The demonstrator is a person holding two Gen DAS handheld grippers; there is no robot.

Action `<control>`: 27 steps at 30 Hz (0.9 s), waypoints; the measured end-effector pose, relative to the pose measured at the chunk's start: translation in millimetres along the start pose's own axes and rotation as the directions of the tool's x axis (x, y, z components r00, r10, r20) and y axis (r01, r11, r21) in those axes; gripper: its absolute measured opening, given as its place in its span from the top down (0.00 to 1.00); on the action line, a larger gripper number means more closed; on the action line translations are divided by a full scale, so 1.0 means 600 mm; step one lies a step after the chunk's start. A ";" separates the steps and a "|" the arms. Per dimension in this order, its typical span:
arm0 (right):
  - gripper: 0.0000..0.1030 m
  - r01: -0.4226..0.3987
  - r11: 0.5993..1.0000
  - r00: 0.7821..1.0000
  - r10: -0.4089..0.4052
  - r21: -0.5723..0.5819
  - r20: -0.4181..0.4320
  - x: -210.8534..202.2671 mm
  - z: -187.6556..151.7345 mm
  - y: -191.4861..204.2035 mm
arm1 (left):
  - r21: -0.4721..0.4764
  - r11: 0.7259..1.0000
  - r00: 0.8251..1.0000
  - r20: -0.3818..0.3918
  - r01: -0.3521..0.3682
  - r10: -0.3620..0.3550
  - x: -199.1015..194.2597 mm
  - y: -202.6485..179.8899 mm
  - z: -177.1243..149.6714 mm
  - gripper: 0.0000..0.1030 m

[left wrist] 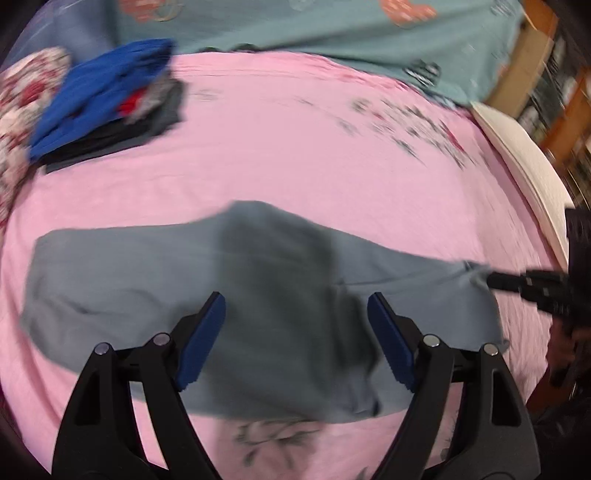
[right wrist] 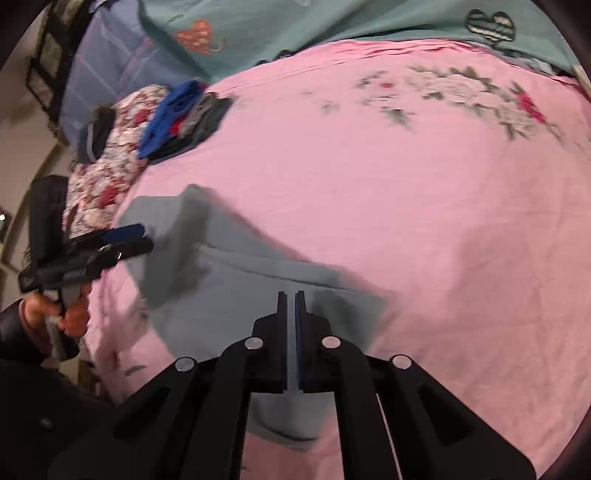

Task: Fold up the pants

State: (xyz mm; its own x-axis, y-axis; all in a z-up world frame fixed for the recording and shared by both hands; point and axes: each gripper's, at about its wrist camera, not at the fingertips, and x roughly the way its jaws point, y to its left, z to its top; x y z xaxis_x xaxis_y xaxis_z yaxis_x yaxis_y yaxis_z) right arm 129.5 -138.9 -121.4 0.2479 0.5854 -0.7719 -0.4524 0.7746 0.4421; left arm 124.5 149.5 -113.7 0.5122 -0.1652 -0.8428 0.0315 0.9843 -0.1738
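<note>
Now grey pants [left wrist: 229,295] spread flat on the pink bed [left wrist: 295,147], left gripper [left wrist: 295,306] fingers wide apart above them holding nothing, right gripper [right wrist: 290,295] fingers pinched on the pants' edge at three o'clock, folded clothes [left wrist: 110,103] at ten.

pink floral bedsheet [left wrist: 295,147], teal blanket [left wrist: 332,33]

A bed carries everything, covered by a pink sheet [left wrist: 295,147] printed with grey and red flowers. Grey pants [left wrist: 147,280] lie spread flat on the sheet, partly folded over themselves. Far beyond the pants, toward the sheet's back left corner, sits a stack of folded clothes [left wrist: 107,107] with a blue garment on top. Left of that stack lies a red-and-white floral cloth [left wrist: 18,110]. Behind the sheet's far edge lies a teal blanket [left wrist: 332,33].
</note>
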 end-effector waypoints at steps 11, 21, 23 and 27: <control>0.83 -0.105 0.973 0.994 0.102 -0.205 -0.026 0.029 0.017 0.121 | -0.157 0.978 0.990 -0.025 -0.141 0.139 -0.055 0.074 -0.062 0.21; 0.69 -0.037 0.961 0.999 0.038 -0.273 -0.004 0.080 0.055 0.204 | -0.274 0.932 0.970 -0.016 -0.238 0.243 -0.148 0.165 -0.135 0.17; 0.54 -0.002 0.941 0.997 0.028 -0.339 0.072 0.069 0.061 0.257 | -0.298 0.918 0.963 -0.019 -0.262 0.269 -0.159 0.218 -0.139 0.17; 0.53 0.012 0.911 0.993 0.037 -0.412 0.111 0.117 0.072 0.381 | -0.370 0.896 0.963 0.014 -0.245 0.269 -0.188 0.347 -0.125 0.17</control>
State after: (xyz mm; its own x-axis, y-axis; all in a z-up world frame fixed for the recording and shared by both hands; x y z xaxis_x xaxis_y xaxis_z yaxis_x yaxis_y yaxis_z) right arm 80.6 89.5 -54.6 0.3244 0.6367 -0.6995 -0.7620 0.6141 0.2056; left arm 8.8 368.1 -92.8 0.5133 0.1068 -0.8515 -0.4153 0.8992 -0.1376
